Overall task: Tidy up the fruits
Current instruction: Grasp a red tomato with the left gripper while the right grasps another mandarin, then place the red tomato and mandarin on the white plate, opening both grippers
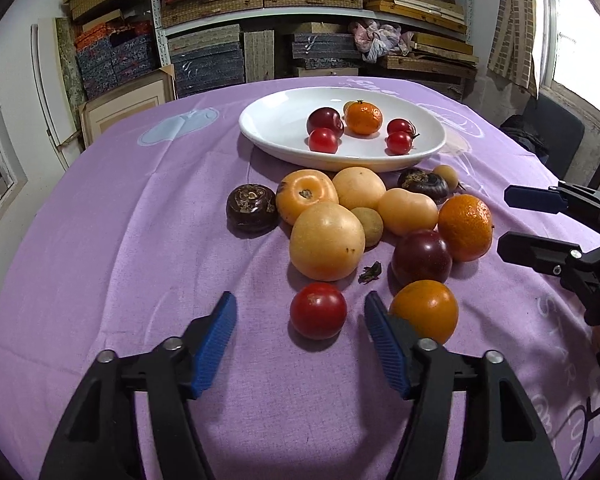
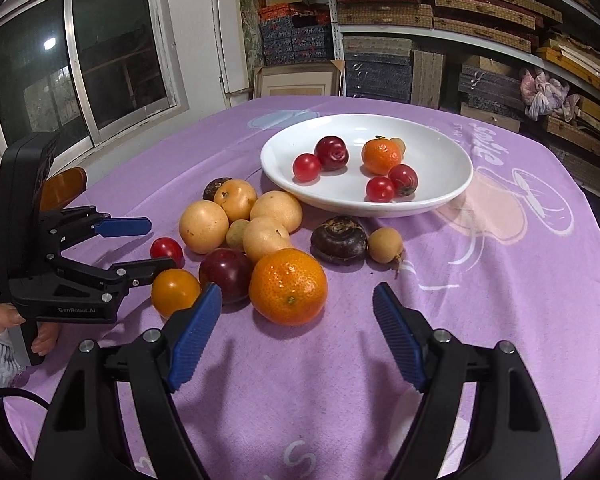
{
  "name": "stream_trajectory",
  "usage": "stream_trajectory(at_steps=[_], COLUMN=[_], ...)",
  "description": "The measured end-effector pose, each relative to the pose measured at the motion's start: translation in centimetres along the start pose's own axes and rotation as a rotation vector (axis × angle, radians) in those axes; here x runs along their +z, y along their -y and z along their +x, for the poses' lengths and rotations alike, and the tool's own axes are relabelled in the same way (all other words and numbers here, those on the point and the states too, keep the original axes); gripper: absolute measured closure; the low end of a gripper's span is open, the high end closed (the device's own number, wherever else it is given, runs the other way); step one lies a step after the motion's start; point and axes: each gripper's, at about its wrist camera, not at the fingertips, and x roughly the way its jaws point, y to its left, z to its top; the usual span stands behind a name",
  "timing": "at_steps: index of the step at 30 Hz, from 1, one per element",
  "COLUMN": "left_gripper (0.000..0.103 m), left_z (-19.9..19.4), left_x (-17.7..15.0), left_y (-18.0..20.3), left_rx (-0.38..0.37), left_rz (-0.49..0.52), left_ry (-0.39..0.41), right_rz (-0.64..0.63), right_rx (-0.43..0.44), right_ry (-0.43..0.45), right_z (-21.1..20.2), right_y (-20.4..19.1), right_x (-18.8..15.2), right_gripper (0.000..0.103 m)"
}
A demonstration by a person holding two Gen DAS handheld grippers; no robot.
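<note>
A white plate [image 1: 268, 128] holds a mandarin [image 1: 364, 118], a dark plum [image 1: 324, 121] and three small red tomatoes. In front of it lies a pile of loose fruit on the purple cloth. My left gripper [image 1: 300, 310] is open, its blue pads on either side of a red tomato [image 1: 318, 316], not touching it; an orange tomato [image 1: 426, 310] lies just right of the right pad. My right gripper [image 2: 298, 300] is open and empty, just behind a large mandarin [image 2: 288, 286]. The plate also shows in the right wrist view [image 2: 440, 152].
The pile holds several pale yellow fruits [image 1: 327, 236], a dark plum [image 1: 422, 258], two dark water chestnuts [image 1: 252, 208], small tan longans [image 2: 385, 245] and a leaf scrap [image 1: 370, 272]. Shelves of boxes stand behind the table. A window is at the left [image 2: 80, 60].
</note>
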Motion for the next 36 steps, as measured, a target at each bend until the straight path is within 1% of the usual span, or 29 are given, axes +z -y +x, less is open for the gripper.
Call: stream_trajectory(at_steps=[1,3,6,7,8,10,12,15,18,20,22,24,25,26,28,29,30,31,32,33,34,35,36], left_gripper=[0.060,0.065,0.066,0.069,0.070,0.073,0.073,0.074,0.074,0.074,0.074,0.074,0.074,0.074,0.074,0.074,0.074,0.074,0.074,0.074,0.074,0.074,0.074], left_z=[0.2,0.4,0.2,0.2,0.2,0.4,0.6,0.7,0.6,0.1,-0.4,-1.0,-1.3,-1.7,-2.4,-2.5,-2.5,-2.4,-2.3,-2.2,-2.2,-2.2,-2.1], left_x=[0.0,0.1,0.2,0.2,0.2,0.2,0.3,0.3,0.3,0.3,0.5,1.1,1.9,2.8,5.4,6.9,8.4,9.6,10.4,10.8,10.9,10.7,10.4], left_y=[0.1,0.2,0.4,0.5,0.6,0.7,0.6,0.4,0.5,0.4,0.5,0.2,-0.1,-0.2,-0.5,-0.6,-0.7,-0.9,-1.0,-1.1,-1.0,-0.9,-0.8], left_rx=[-0.010,-0.026,-0.038,-0.044,-0.048,-0.060,-0.072,-0.079,-0.079,-0.066,-0.031,-0.028,-0.030,-0.022,0.003,0.006,0.010,0.013,0.007,-0.007,-0.019,-0.028,-0.033], left_rz=[0.004,0.007,0.012,0.015,0.019,0.022,0.014,0.003,-0.004,-0.014,-0.001,-0.015,-0.022,-0.019,-0.006,-0.002,-0.009,-0.022,-0.036,-0.047,-0.055,-0.057,-0.054], left_ry=[-0.010,-0.020,-0.009,-0.007,-0.010,-0.020,-0.026,-0.031,-0.027,-0.006,0.023,0.042,0.048,0.059,0.093,0.106,0.118,0.129,0.134,0.139,0.147,0.151,0.151], right_rz=[-0.003,-0.005,0.000,0.000,-0.001,-0.004,-0.003,0.009,0.018,0.014,0.027,0.049,0.065,0.080,0.127,0.138,0.138,0.136,0.132,0.133,0.134,0.121,0.091], right_rx=[0.001,0.002,0.005,0.007,0.010,0.019,0.026,0.021,0.033,0.029,0.032,0.036,0.040,0.047,0.065,0.062,0.070,0.067,0.058,0.085,0.124,0.128,0.107], right_ry=[-0.007,-0.011,-0.013,-0.016,-0.022,-0.040,-0.058,-0.079,-0.080,-0.077,-0.067,-0.032,-0.005,0.024,0.061,0.063,0.029,0.021,0.021,0.005,0.002,0.015,0.022], right_z=[0.2,0.3,0.6,0.8,1.0,1.5,2.1,2.7,2.6,2.5,2.1,0.9,0.1,-0.7,-2.2,-2.6,-2.2,-2.0,-1.8,-1.6,-1.5,-1.7,-1.9], right_y=[-0.1,-0.2,-0.1,-0.1,-0.2,-0.3,-0.4,-0.3,-0.1,-0.2,0.1,0.6,1.1,1.6,3.2,4.0,4.7,5.2,5.4,5.4,5.2,4.8,4.2], right_x=[0.0,0.1,0.3,0.4,0.5,0.7,0.8,0.9,0.8,0.8,0.7,1.0,1.5,2.2,4.1,5.4,6.5,7.2,7.6,7.6,7.2,6.2,5.1], right_gripper=[0.035,0.036,0.038,0.039,0.042,0.045,0.047,0.056,0.056,0.057,0.058,0.060,0.085,0.103,0.102,0.101,0.100,0.100,0.097,0.080,0.047,0.036,0.032])
